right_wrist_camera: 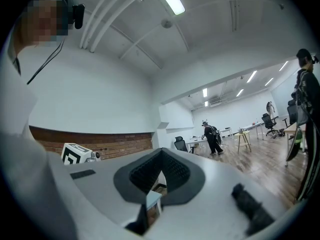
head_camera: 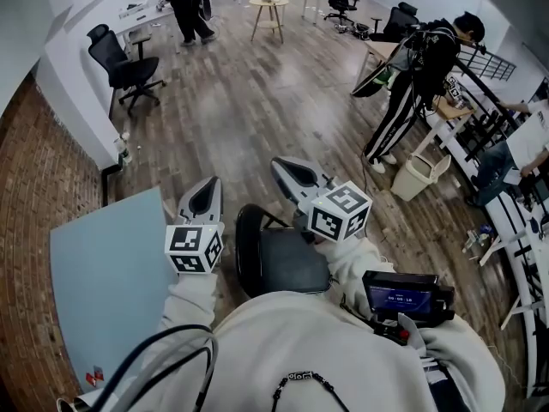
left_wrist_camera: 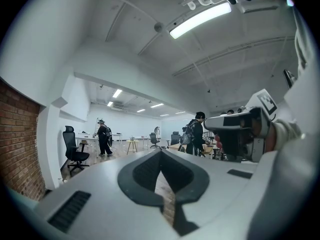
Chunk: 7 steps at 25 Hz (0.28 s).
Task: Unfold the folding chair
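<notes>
A black folding chair (head_camera: pixel 287 260) stands on the wooden floor just in front of me, its dark seat facing up and its curved black back (head_camera: pixel 244 249) at the seat's left. Both grippers are held level above it, apart from it. My left gripper (head_camera: pixel 206 196) is over the chair's left side, jaws together and empty (left_wrist_camera: pixel 161 152). Over the chair's right side, my right gripper (head_camera: pixel 290 170) is also shut with nothing between its pads (right_wrist_camera: pixel 161 153). Each gripper view shows part of the other gripper at its edge; neither shows the chair.
A pale blue panel (head_camera: pixel 111 281) lies at my left beside a brick wall (head_camera: pixel 34 196). A black office chair (head_camera: pixel 124 63) stands far left. One person (head_camera: pixel 419 84) stands at the right near a bin (head_camera: pixel 419 177), and another person (head_camera: pixel 189 7) by a round stool (head_camera: pixel 268 15) at the back.
</notes>
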{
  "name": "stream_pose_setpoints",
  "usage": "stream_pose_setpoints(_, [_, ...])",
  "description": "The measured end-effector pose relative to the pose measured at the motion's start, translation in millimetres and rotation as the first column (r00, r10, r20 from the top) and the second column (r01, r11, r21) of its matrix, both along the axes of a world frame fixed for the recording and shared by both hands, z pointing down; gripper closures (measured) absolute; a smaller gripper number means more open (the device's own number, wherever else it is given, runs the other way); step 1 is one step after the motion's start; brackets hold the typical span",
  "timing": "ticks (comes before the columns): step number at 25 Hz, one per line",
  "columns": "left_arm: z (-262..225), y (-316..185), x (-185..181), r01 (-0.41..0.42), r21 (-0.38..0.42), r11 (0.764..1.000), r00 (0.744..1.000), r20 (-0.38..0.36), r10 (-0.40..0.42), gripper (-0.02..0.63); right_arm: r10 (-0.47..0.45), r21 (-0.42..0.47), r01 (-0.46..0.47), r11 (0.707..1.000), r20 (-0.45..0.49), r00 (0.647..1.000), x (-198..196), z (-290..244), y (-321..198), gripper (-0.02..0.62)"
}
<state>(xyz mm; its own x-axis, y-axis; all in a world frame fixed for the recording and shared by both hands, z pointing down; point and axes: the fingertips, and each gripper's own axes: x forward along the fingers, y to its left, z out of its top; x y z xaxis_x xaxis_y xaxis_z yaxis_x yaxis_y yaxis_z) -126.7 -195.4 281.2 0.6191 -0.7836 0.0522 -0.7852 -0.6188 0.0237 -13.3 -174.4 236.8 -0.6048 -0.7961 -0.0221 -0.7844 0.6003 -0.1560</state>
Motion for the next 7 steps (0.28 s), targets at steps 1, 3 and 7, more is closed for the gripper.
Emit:
stream_pose_setpoints(1, [-0.7, 0.4, -0.5, 0.0, 0.001, 1.0, 1.0, 0.001, 0.0, 0.601, -0.001, -0.001, 0.001, 1.0, 0.0, 1.0, -0.7, 0.3, 0.2, 0.588])
stream_pose_setpoints(3, [-2.7, 1.5, -2.4, -0.001, 0.004, 1.0, 1.0, 0.002, 0.001, 0.601, -0.002, -0.002, 0.002, 1.0, 0.0, 1.0, -2.8, 0.1, 1.2, 0.588])
stream_pose_setpoints(7, [-6.8, 1.2, -5.8, -0.001, 0.009, 1.0, 1.0, 0.001, 0.001, 0.601, -0.001, 0.001, 0.001, 1.0, 0.0, 1.0, -6.6, -3.2, 0.9, 0.588])
